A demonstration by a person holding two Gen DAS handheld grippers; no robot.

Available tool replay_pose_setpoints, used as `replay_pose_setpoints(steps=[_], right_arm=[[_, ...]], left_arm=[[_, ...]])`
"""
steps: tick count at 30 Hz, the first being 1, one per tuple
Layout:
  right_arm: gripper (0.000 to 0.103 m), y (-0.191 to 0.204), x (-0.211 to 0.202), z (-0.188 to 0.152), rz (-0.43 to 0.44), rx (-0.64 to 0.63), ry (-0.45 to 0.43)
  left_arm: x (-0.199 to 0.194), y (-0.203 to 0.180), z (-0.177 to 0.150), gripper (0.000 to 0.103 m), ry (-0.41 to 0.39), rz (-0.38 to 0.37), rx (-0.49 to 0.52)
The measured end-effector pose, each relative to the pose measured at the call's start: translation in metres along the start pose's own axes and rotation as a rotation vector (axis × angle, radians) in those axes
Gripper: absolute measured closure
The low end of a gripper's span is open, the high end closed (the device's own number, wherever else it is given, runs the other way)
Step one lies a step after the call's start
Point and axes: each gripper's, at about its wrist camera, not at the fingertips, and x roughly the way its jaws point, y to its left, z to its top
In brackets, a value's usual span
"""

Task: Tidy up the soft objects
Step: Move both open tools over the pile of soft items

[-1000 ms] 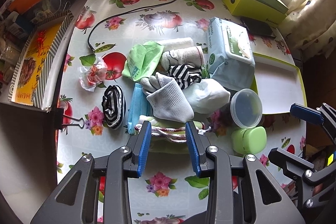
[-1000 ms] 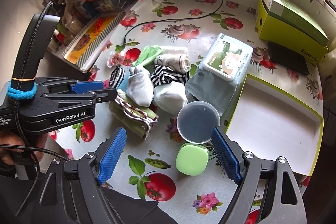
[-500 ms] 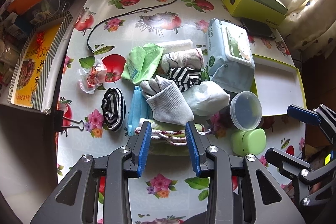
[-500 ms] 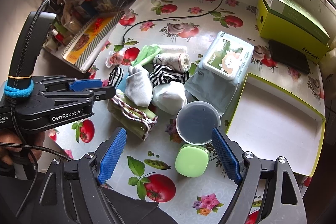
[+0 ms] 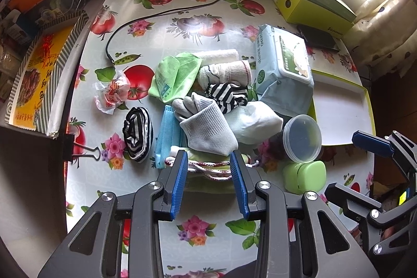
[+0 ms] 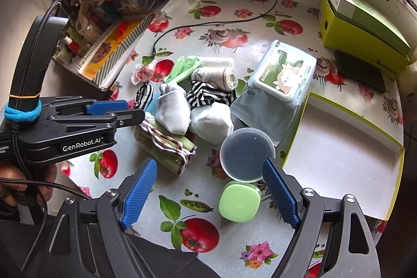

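Note:
A heap of soft things lies mid-table: a grey sock (image 5: 206, 127), a white sock (image 5: 255, 121), a striped sock (image 5: 226, 94), a blue face mask (image 5: 166, 132), a light green cloth (image 5: 174, 74) and a rolled striped sock (image 5: 138, 134). My left gripper (image 5: 208, 158) hovers open above the folded green cloth with red-white trim (image 5: 208, 168), which shows between its blue pads (image 5: 179, 181) without being pressed. My right gripper (image 6: 209, 166) stands wide open above a round clear container (image 6: 246, 154) and a small green box (image 6: 239, 201), holding nothing.
A wet-wipes pack (image 5: 284, 64) lies right of the heap. A white tray with a yellow-green rim (image 6: 338, 153) sits at the right, a yellow-green box (image 6: 365, 28) behind it. A black cable (image 5: 166, 13), a crumpled wrapper (image 5: 112, 95) and a binder clip (image 5: 80, 147) lie left.

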Motion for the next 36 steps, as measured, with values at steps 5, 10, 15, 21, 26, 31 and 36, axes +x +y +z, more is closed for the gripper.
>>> replay_pose_setpoints(steps=[5, 10, 15, 21, 26, 31, 36], right_arm=[[0.018, 0.001, 0.001, 0.000, -0.001, 0.004, 0.006], [0.018, 0.002, 0.003, 0.000, -0.001, 0.005, 0.007], [0.018, 0.002, 0.003, 0.001, -0.003, 0.009, 0.004], [0.018, 0.002, -0.001, 0.003, 0.002, 0.005, 0.001], [0.018, 0.004, -0.002, 0.005, 0.003, -0.001, 0.009], [0.018, 0.005, -0.001, 0.006, 0.005, -0.002, 0.012], [0.018, 0.006, 0.001, 0.007, 0.005, -0.003, 0.014]], left_arm=[[0.000, 0.002, -0.001, 0.068, -0.002, -0.007, -0.010], [0.002, 0.005, -0.003, 0.068, 0.005, -0.016, -0.018], [0.003, 0.007, -0.003, 0.068, 0.005, -0.011, -0.025], [0.003, 0.009, -0.004, 0.068, 0.004, -0.003, -0.033], [0.004, 0.011, -0.004, 0.068, 0.004, 0.006, -0.038], [0.004, 0.012, -0.004, 0.068, 0.005, 0.016, -0.034], [0.005, 0.013, -0.004, 0.068, 0.002, 0.024, -0.033]])
